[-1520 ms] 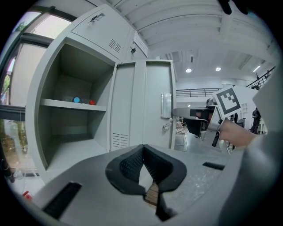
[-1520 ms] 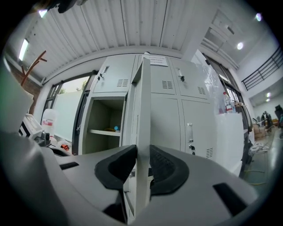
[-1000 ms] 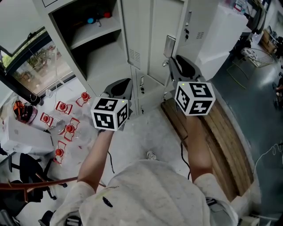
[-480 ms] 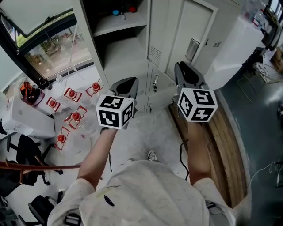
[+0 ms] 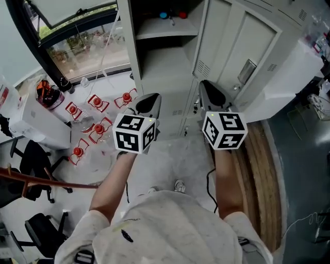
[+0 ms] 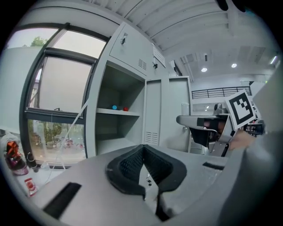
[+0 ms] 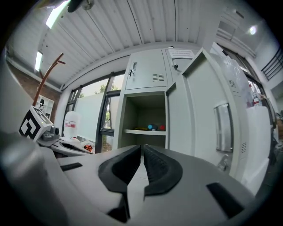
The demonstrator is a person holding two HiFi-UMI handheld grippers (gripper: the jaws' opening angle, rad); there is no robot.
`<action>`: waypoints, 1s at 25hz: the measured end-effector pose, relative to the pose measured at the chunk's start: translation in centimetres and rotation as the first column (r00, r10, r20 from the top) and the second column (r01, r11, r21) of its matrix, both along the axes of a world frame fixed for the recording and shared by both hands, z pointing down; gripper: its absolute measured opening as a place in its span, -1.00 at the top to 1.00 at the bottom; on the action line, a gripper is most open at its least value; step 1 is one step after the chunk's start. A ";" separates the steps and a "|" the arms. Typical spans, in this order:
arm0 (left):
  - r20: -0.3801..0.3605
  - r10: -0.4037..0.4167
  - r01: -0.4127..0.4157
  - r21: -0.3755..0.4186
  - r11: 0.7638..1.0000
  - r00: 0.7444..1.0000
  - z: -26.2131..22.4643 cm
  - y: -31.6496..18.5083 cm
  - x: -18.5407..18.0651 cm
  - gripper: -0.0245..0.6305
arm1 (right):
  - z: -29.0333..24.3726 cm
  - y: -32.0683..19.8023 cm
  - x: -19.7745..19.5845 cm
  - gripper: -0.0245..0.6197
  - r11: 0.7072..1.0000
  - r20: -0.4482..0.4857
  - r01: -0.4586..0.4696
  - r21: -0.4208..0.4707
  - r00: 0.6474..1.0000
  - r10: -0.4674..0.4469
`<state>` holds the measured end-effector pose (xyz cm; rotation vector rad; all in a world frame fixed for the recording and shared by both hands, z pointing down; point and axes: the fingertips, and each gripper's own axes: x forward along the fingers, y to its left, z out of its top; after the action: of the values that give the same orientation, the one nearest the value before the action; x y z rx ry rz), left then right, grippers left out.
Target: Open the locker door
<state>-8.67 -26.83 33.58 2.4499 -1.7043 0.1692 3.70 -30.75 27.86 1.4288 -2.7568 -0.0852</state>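
The grey locker door (image 5: 229, 44) stands swung open, with its metal handle (image 5: 246, 71) on the outer face. Beside it is the open compartment (image 5: 165, 46), with small blue and red items (image 5: 170, 14) on its shelf. My left gripper (image 5: 149, 97) is shut and empty, held level in front of the compartment's lower edge. My right gripper (image 5: 206, 85) hangs short of the door's edge; its jaws have just been closing and hold nothing. In the right gripper view the door (image 7: 199, 123) and handle (image 7: 223, 128) lie right of my jaws (image 7: 142, 148).
Red-capped items (image 5: 98, 129) are scattered on the floor below a window (image 5: 82, 41). A white box (image 5: 36, 124) and office chairs (image 5: 31, 154) are at the left. Wooden planks (image 5: 255, 154) lie at the right, by a white cabinet (image 5: 304, 67).
The view has swung left, so the open compartment and door now sit higher and more central. Both grippers moved across with it. The right jaws have narrowed.
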 end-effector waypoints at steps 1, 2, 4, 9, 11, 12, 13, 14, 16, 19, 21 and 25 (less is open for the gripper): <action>-0.002 -0.013 0.013 0.003 1.000 1.000 -0.1 0.1 -0.5 0.91 | 0.1 0.1 -0.7 0.86 1.000 -0.003 0.021 -0.002 1.000 -0.021; -0.003 -0.024 0.024 0.005 1.000 1.000 -0.3 0.1 -0.9 0.91 | 0.1 0.1 -1.4 0.86 0.999 -0.004 0.043 -0.005 0.999 -0.043; 0.000 -0.045 0.045 0.008 0.999 0.999 -0.4 0.2 -1.7 0.91 | 0.2 0.2 -2.7 0.87 0.997 -0.005 0.080 -0.013 0.997 -0.080; 0.009 -0.105 0.104 0.010 0.994 0.994 -0.5 0.4 -4.1 0.91 | 0.5 0.4 -5.3 0.91 0.989 0.000 0.149 -0.017 0.989 -0.149; 0.009 -0.127 0.127 0.012 0.992 0.992 -0.5 0.5 -4.8 0.91 | 0.9 0.5 -6.1 0.91 0.985 -0.011 0.172 -0.019 0.985 -0.172; 0.010 -0.136 0.136 0.013 0.991 0.991 -0.5 0.5 -5.1 0.91 | 1.0 0.5 -6.3 0.91 0.983 -0.015 0.180 -0.021 0.983 -0.180; 0.011 -0.145 0.145 0.014 0.989 0.989 -0.5 0.5 -5.3 0.91 | 1.1 0.6 -6.6 0.91 0.982 -0.016 0.187 -0.024 0.982 -0.188; 0.013 -0.152 0.152 0.014 0.988 0.988 -0.5 0.5 -5.5 0.91 | 1.2 0.6 -6.8 0.91 0.981 -0.015 0.193 -0.026 0.981 -0.194; 0.017 -0.162 0.162 0.013 0.987 0.987 -0.5 0.5 -5.8 0.91 | 1.2 0.7 -7.1 0.91 0.979 -0.013 0.202 -0.027 0.979 -0.202; 0.018 -0.168 0.168 0.013 0.986 0.986 -0.5 0.5 -5.9 0.91 | 1.1 0.8 -7.2 0.91 0.978 -0.012 0.207 -0.024 0.978 -0.207; 0.017 -0.170 0.170 0.014 0.985 0.985 -0.5 0.5 -5.8 0.91 | 1.0 0.7 -7.1 0.91 0.978 -0.011 0.208 -0.022 0.978 -0.208; 0.017 -0.174 0.174 0.014 0.985 0.985 -0.5 0.6 -5.7 0.91 | 1.0 0.7 -6.9 0.91 0.978 -0.009 0.209 -0.019 0.978 -0.209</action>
<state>-14.41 -26.24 33.03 2.2995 -1.9208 0.1606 -3.22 -30.08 28.82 1.1264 -2.8809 -0.0727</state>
